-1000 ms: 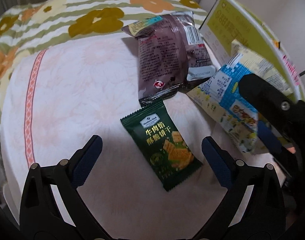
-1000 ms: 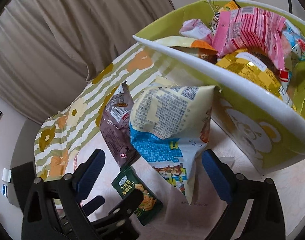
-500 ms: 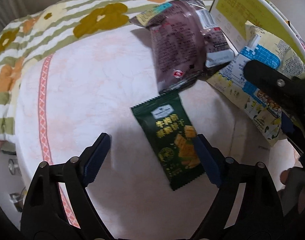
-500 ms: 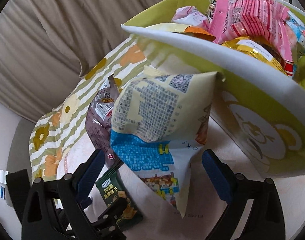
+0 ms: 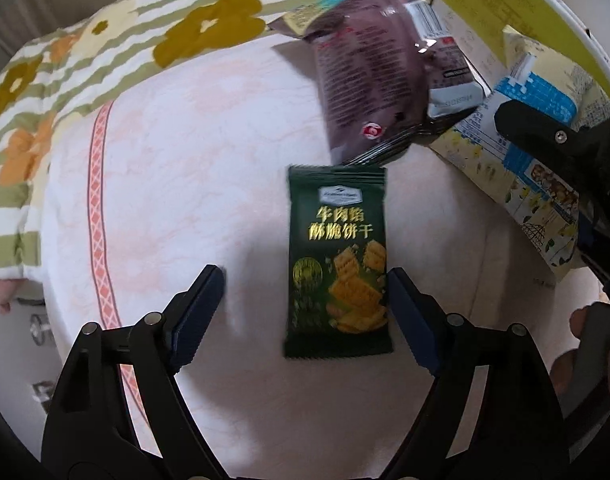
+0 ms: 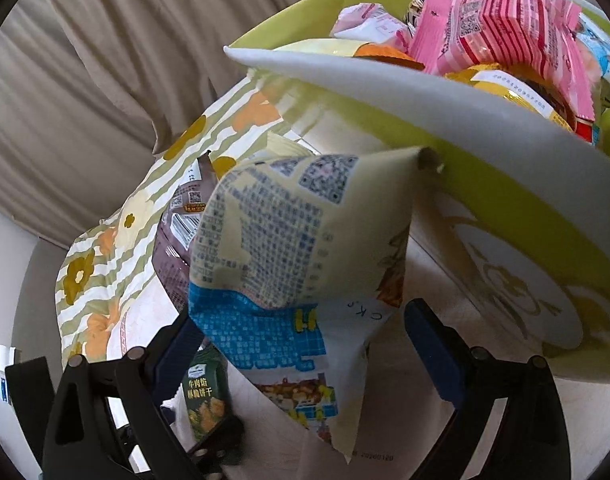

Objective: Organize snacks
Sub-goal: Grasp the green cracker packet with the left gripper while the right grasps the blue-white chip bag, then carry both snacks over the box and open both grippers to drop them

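Left wrist view, nearest: your left gripper point(image 5: 305, 300) points steeply down over the green cracker packet point(image 5: 337, 256), which lies flat on the pale cloth point(image 5: 177, 168). Its jaws have just been closing and now straddle the packet off-centre: the right pad point(image 5: 409, 316) is at the packet's edge, the left pad point(image 5: 197, 316) stands apart with bare cloth between. Nothing is pinched yet. Likely fault: the pads close unevenly, push the thin packet sideways or fold it, and catch the cloth instead.

Middle ground: the purple snack bag point(image 5: 385, 76) overlaps the green packet's top edge. Lift carelessly and you may drag it along.

Right wrist view: your right gripper point(image 6: 301, 356) holds its jaws spread wide around the lower part of the yellow-and-blue bag point(image 6: 289, 264), with no visible pressure on it. The bag leans against the green basket point(image 6: 501, 216); its top corner touches the white rim. A grip on the loose lower corner could slip, or the bag could catch under the rim as it rises.

Farthest: the basket is piled high with the pink packet point(image 6: 501, 28) and others, so additions may slide off.
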Motion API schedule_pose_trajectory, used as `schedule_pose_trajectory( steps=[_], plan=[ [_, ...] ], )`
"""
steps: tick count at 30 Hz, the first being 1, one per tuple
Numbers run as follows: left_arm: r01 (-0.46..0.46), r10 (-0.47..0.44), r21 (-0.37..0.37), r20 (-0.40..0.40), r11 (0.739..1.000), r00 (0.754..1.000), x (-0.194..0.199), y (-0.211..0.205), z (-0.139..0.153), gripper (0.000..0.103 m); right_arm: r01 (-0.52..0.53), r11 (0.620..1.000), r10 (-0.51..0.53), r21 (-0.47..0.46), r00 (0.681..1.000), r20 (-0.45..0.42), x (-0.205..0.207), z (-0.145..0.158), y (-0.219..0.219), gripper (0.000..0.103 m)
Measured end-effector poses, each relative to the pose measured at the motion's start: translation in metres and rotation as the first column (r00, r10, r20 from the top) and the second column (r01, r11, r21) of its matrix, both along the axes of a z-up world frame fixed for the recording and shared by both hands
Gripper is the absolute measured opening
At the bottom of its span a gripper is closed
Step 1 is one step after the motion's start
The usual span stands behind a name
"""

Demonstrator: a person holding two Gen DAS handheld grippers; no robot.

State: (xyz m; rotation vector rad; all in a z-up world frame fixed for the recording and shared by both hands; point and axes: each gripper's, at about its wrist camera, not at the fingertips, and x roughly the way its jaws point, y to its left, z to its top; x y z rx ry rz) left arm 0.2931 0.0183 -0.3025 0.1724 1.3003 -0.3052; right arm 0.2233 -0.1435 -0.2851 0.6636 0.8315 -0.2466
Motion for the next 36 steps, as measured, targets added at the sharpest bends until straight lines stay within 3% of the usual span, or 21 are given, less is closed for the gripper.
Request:
schedule_pose_trajectory(
  steps=[4,7,8,13,15,20,25,36],
  plan=[
    [0.028,-0.028,0.011,0.014,1.0,1.0,0.002,-0.008,-0.001,0.08,-0.008,1.0,0.008,-0.004,1.0,0.001,0.005,-0.002,0.003,0.097],
    [0.077,-0.078,0.02,0.04,0.997,0.996,-0.001,-0.016,0.002,0.057,-0.013,1.0,0.014,-0.01,1.0,0.005,0.007,-0.002,0.003,0.097],
    [0.087,-0.088,0.013,0.043,0.996,0.995,-0.001,-0.017,0.004,0.041,-0.016,1.0,0.016,-0.01,1.0,0.006,0.008,-0.002,0.003,0.097],
    [0.107,-0.107,-0.016,0.013,0.994,0.994,0.003,-0.013,0.005,0.04,-0.039,0.999,0.039,-0.018,0.999,0.003,0.016,-0.002,0.008,0.096],
    [0.098,-0.098,-0.015,0.01,0.995,0.995,0.005,-0.009,0.006,0.04,-0.048,0.999,0.048,-0.026,0.999,0.005,0.018,-0.002,0.009,0.09],
    [0.059,-0.058,-0.036,0.029,0.998,0.998,0.005,0.001,0.015,0.04,-0.074,0.996,0.074,-0.05,0.997,0.007,0.021,-0.003,0.011,0.085],
    [0.039,-0.036,-0.054,0.053,0.998,0.998,0.002,0.008,0.027,0.04,-0.094,0.995,0.095,-0.042,0.995,0.021,0.015,-0.001,0.007,0.07],
    [0.024,-0.005,-0.119,0.155,0.993,0.988,-0.001,0.017,0.081,0.04,-0.16,0.986,0.163,-0.041,0.981,0.103,-0.018,0.039,0.015,0.068]
  ],
)
